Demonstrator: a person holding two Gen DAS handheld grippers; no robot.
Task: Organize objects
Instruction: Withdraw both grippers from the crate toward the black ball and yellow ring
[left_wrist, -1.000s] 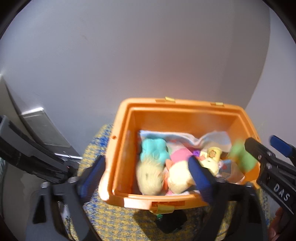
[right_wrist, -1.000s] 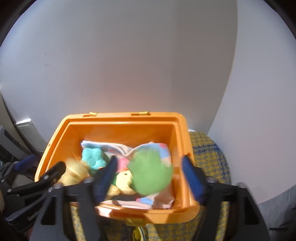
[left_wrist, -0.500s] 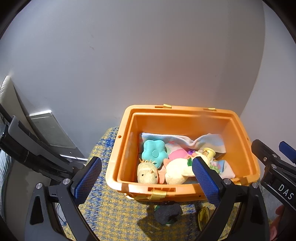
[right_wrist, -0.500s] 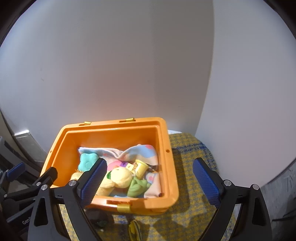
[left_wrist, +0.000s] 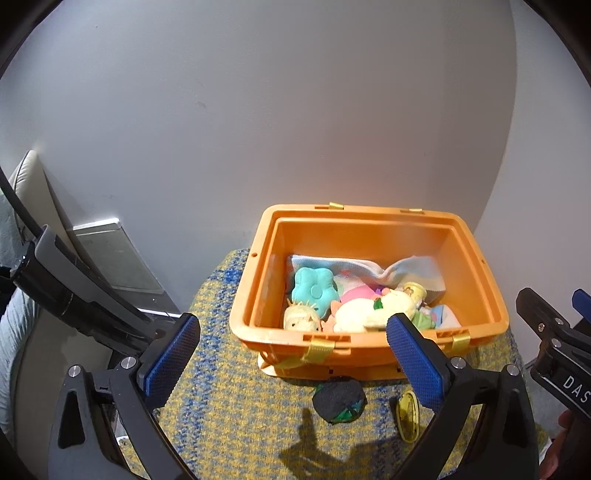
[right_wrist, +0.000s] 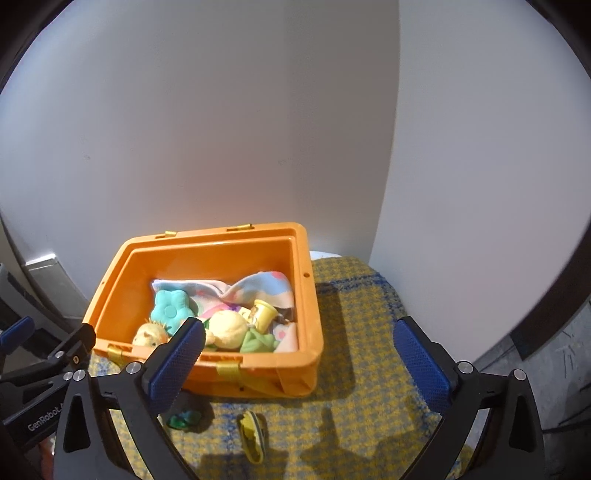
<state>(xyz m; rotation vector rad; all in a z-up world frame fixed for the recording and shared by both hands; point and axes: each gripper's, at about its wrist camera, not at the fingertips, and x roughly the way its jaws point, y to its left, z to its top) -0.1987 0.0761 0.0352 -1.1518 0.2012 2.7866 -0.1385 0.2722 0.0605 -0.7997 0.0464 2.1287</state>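
An orange bin (left_wrist: 255, 295) stands on a yellow and blue woven mat against the wall. It holds a pastel blanket (left_wrist: 369, 267), a teal flower plush (left_wrist: 314, 288), a yellow chick plush (left_wrist: 301, 319), a cream plush (left_wrist: 369, 314), a green plush (right_wrist: 258, 341) and a small yellow tub (right_wrist: 262, 314). My left gripper (left_wrist: 291, 339) hovers in front of and above the bin (right_wrist: 308, 295). Its jaws are opening with nothing between them. My right gripper (right_wrist: 297, 332) hangs over the bin's near right corner, its jaws also opening and holding nothing.
On the mat (left_wrist: 240, 406) in front of the bin lie a dark round item with green (left_wrist: 338, 400) and a small yellow object (left_wrist: 406, 415). A grey panel (left_wrist: 110, 258) and dark bars (left_wrist: 66, 295) lean at the left. Bare floor (right_wrist: 554, 350) shows at the right.
Both grippers have drawn back and up from the bin and their jaws have spread wider. The green plush that was between the right jaws now lies in the bin.
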